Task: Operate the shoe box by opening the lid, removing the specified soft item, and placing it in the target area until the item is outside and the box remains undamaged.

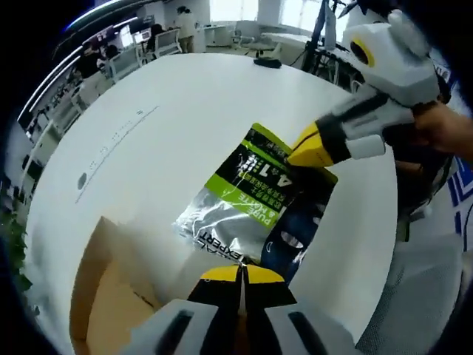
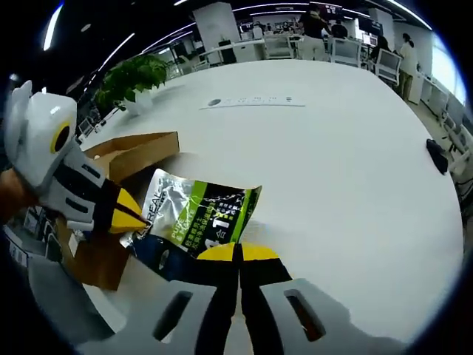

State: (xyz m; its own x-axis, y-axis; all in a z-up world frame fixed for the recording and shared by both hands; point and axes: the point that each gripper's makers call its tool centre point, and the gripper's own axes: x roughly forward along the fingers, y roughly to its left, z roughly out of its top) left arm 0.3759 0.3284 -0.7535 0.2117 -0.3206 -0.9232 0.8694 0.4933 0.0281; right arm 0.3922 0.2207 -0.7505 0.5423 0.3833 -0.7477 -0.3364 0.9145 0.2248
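With both pairs of fingers pressed together on opposite edges of the foil pouch [image 1: 255,211], left gripper [image 1: 238,275] and right gripper [image 2: 238,255], held just over the white table [image 1: 185,126] beside the open cardboard shoe box [image 2: 122,159], risk of tearing or slipping from uneven pull.

Your left gripper [image 1: 239,275] is showing yellow jaw tips on black jaws, running back into white-grey housing with dark slots. Your right gripper [image 2: 238,254] is wearing the same colours, its white body carrying a black-and-yellow round marking.
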